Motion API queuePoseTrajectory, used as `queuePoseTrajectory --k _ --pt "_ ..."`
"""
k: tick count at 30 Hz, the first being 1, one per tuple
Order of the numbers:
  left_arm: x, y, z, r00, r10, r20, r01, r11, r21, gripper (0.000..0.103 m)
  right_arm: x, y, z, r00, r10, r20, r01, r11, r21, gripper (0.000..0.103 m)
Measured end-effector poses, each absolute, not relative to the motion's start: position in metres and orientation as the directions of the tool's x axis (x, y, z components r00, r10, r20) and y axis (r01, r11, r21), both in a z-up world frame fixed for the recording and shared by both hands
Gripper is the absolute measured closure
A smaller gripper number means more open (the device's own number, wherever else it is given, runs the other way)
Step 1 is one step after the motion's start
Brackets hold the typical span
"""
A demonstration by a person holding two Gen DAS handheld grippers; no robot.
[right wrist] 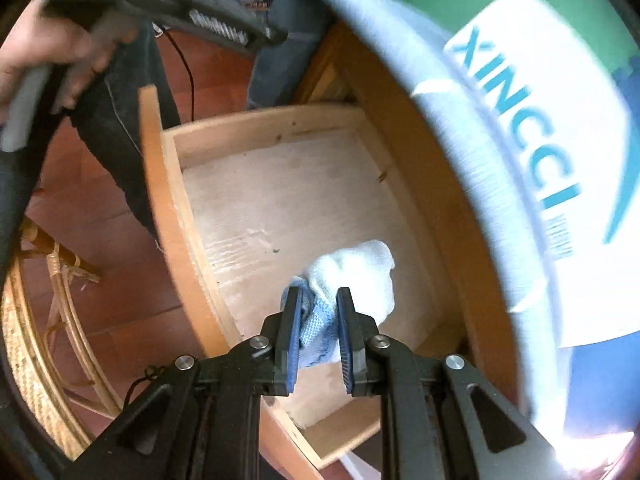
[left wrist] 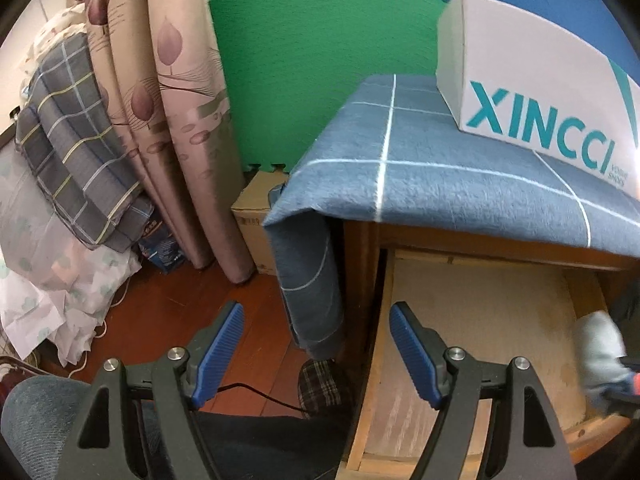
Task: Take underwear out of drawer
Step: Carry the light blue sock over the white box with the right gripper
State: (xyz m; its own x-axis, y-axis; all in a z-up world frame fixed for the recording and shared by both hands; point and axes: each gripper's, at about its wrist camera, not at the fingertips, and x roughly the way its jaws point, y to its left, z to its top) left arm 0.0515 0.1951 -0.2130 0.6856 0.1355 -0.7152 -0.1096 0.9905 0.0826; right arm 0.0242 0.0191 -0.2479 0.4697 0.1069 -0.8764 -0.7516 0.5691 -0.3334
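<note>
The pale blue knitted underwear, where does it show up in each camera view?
Left wrist: pale blue knitted underwear, blurred at the right edge, over the open wooden drawer.
Right wrist: lower centre, clamped in the right gripper.
Shared landmark: white XINCCI box.

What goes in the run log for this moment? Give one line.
stage: lifting out | right gripper: shut on pale blue underwear | left gripper: open, empty | drawer: open

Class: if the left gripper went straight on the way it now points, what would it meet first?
Probably the blue checked cloth hanging off the cabinet corner, right beside the open drawer; depth is unclear.
</note>
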Motion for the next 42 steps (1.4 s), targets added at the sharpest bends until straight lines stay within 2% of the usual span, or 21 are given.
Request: queuePoseTrajectory --k 6,13,20,22,24,27,32,36,42 --pt "0.047 0.200 -0.199 0.720 0.120 -0.684 -0.123 0.991 0.045 0.026 0.003 0.009 -0.176 0.531 0.110 -0.840 -0.736 0.551 -0.393 0.087" --pt "0.033 0.210 -0.168 0.814 0.106 -0.571 -0.134 0.991 -0.006 0.026 -0.026 -0.010 -0.065 0.622 0.116 -0.774 -0.699 0.527 -0.483 0.087" --pt "0.029 0.210 -0.156 0.840 0.108 -0.531 -0.123 0.992 0.007 0.026 -0.045 -0.037 0.079 0.754 0.084 -0.652 -0.584 0.540 -0.606 0.087" --pt "0.029 0.208 -0.156 0.840 0.097 -0.535 -0.109 0.994 0.009 0.026 -0.048 -0.043 0.111 0.823 0.017 -0.567 -0.501 0.492 -0.712 0.087" --pt "0.029 0.208 -0.158 0.836 0.100 -0.540 -0.109 0.994 0.016 0.026 -0.050 -0.044 0.123 0.847 -0.035 -0.530 -0.467 0.424 -0.776 0.087" --pt "0.030 0.207 -0.159 0.831 0.093 -0.548 -0.107 0.994 0.008 0.026 -0.050 -0.046 0.145 0.794 0.055 -0.606 -0.541 0.518 -0.662 0.087" --pt "0.025 0.214 -0.155 0.842 0.081 -0.533 -0.112 0.993 -0.027 0.026 -0.057 -0.027 0.128 0.768 0.079 -0.635 -0.580 0.505 -0.639 0.087" --pt "0.026 0.218 -0.154 0.842 0.081 -0.533 -0.123 0.992 -0.043 0.026 -0.059 -0.018 0.151 0.793 0.097 -0.602 -0.564 0.492 -0.663 0.087" --pt "0.020 0.223 -0.144 0.866 0.076 -0.495 -0.123 0.990 -0.063 0.026 -0.046 -0.021 0.243 0.866 0.120 -0.485 -0.465 0.545 -0.697 0.087"
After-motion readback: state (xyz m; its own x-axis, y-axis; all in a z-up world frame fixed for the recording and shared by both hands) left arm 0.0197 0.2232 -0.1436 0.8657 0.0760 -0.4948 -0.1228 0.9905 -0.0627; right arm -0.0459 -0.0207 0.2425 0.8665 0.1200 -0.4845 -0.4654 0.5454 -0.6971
